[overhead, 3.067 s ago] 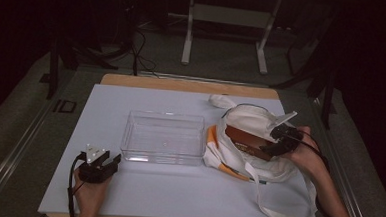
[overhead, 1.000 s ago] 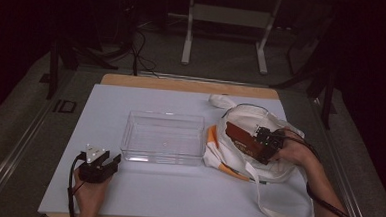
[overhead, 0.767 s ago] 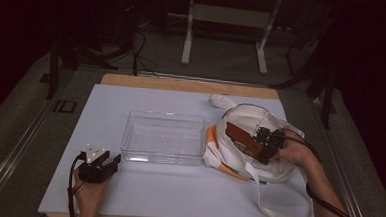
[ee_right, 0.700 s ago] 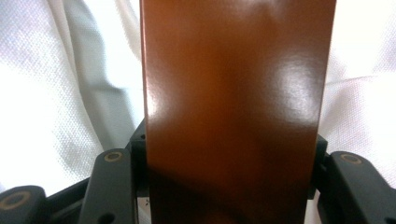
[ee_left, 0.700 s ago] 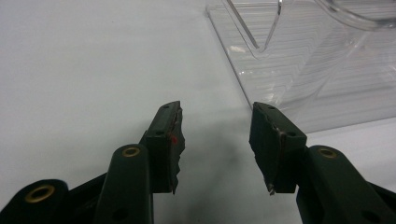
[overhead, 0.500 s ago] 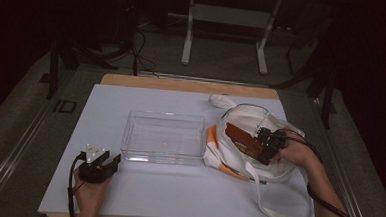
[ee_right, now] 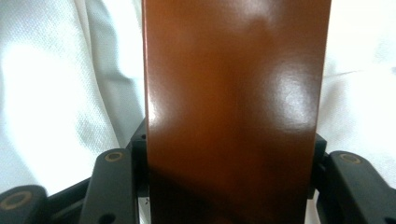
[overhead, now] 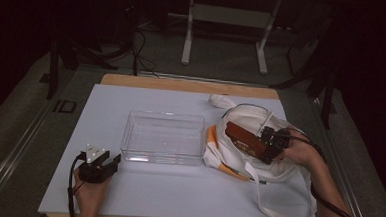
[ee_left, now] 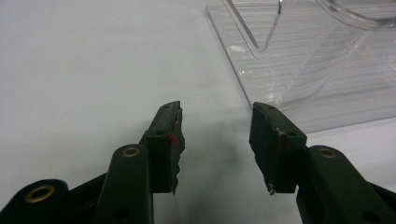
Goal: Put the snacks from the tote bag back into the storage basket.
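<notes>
A glossy brown box (overhead: 245,139) lies in the mouth of a white cloth bag (overhead: 251,161) at the table's right. My right gripper (overhead: 272,142) is shut on the box's near end; in the right gripper view the brown box (ee_right: 233,107) stands between both jaws with the white bag (ee_right: 60,93) behind it. A clear plastic bin (overhead: 163,137) stands empty at the table's middle. My left gripper (overhead: 105,164) rests open on the white table at the front left, with nothing between its fingers. In the left gripper view the gripper (ee_left: 217,144) points at the bin's corner (ee_left: 299,65).
The white table top (overhead: 176,193) is bordered by a wooden edge at the back. The bag's long strap (overhead: 276,203) loops toward the front right. An orange trim (overhead: 214,139) of the bag lies beside the bin. Dark floor, cables and a stand leg lie beyond the table.
My right gripper has moved from the bag's right rim in toward the brown box and closed on its near end. The left gripper has not moved.
</notes>
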`<state>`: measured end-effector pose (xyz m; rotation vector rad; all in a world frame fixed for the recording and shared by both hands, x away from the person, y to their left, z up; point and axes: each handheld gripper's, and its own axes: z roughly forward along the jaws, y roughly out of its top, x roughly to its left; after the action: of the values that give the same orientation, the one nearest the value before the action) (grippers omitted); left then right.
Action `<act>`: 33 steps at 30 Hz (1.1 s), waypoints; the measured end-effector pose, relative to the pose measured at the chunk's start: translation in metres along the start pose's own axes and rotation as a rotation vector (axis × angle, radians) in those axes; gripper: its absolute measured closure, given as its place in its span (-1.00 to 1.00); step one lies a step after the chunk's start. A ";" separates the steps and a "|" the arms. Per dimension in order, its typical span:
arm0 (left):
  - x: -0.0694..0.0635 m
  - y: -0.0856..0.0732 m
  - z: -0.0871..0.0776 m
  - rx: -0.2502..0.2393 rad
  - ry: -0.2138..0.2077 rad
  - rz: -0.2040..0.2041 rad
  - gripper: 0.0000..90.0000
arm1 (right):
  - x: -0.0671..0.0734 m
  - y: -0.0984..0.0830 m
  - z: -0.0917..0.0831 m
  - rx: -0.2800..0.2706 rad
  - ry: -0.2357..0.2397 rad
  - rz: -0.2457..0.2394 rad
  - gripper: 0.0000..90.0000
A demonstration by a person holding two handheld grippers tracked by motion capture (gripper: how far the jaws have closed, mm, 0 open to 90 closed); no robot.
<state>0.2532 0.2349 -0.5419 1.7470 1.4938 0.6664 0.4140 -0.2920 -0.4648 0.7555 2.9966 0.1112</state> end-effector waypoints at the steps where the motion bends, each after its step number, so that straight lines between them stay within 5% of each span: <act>1: 0.000 0.000 0.000 0.000 0.000 0.000 0.21 | 0.000 -0.001 -0.001 -0.004 0.001 -0.001 -0.03; 33: 0.000 0.000 0.000 0.000 0.000 0.001 0.21 | 0.005 -0.012 -0.039 -0.076 -0.013 -0.032 -0.03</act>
<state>0.2532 0.2348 -0.5419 1.7479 1.4933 0.6665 0.4015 -0.3023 -0.4272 0.6973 2.9718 0.2165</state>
